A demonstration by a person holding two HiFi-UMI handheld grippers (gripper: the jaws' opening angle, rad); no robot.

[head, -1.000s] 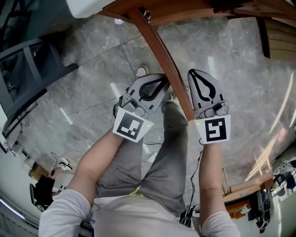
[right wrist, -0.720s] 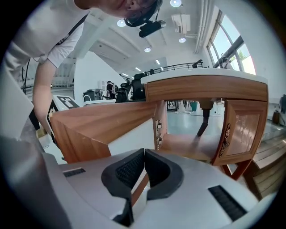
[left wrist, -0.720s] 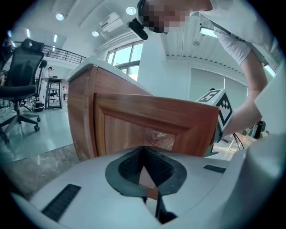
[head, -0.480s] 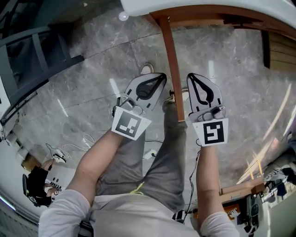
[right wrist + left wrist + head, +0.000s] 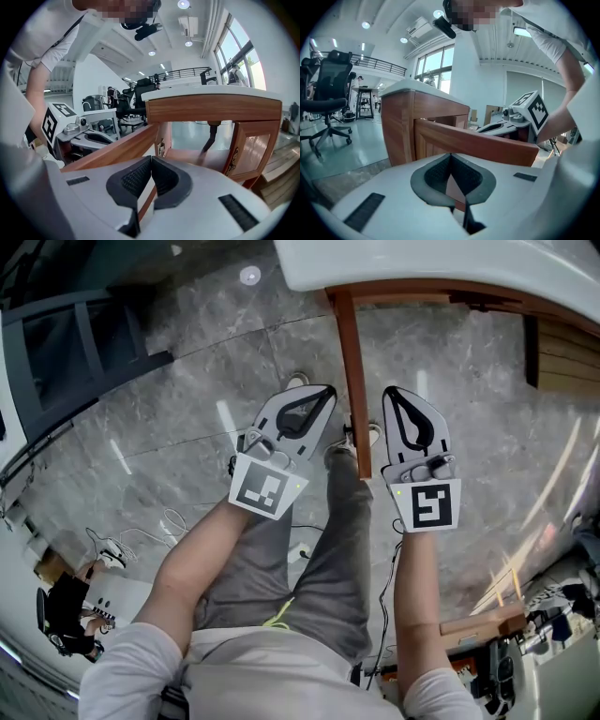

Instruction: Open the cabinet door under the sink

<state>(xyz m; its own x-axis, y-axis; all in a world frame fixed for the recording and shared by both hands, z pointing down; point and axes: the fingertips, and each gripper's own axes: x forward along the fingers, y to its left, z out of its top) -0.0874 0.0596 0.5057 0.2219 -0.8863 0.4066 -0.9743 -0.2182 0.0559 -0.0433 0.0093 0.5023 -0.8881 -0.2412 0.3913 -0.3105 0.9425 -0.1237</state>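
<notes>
Your cabinet door (image 5: 352, 381) is warm reddish-brown wood with a fine straight grain. Above the door, the sink top (image 5: 422, 263) is plain white. Left of the door, your left gripper (image 5: 322, 393) is pale grey with black textured pads (image 5: 436, 177) — its cube (image 5: 269, 488) carries a black-and-white square marker. Right of the door, your right gripper (image 5: 394, 392) matches. Around the door, the floor (image 5: 187, 399) is grey marble with pale veins — your trousers (image 5: 319, 568) are grey too.

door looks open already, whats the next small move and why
Probably just ease both tongs back and stop. The cabinet door already stands swung out, edge-on between the left tongs and right tongs. Both are shut on nothing, and the cabinet's inside shows open.
</notes>
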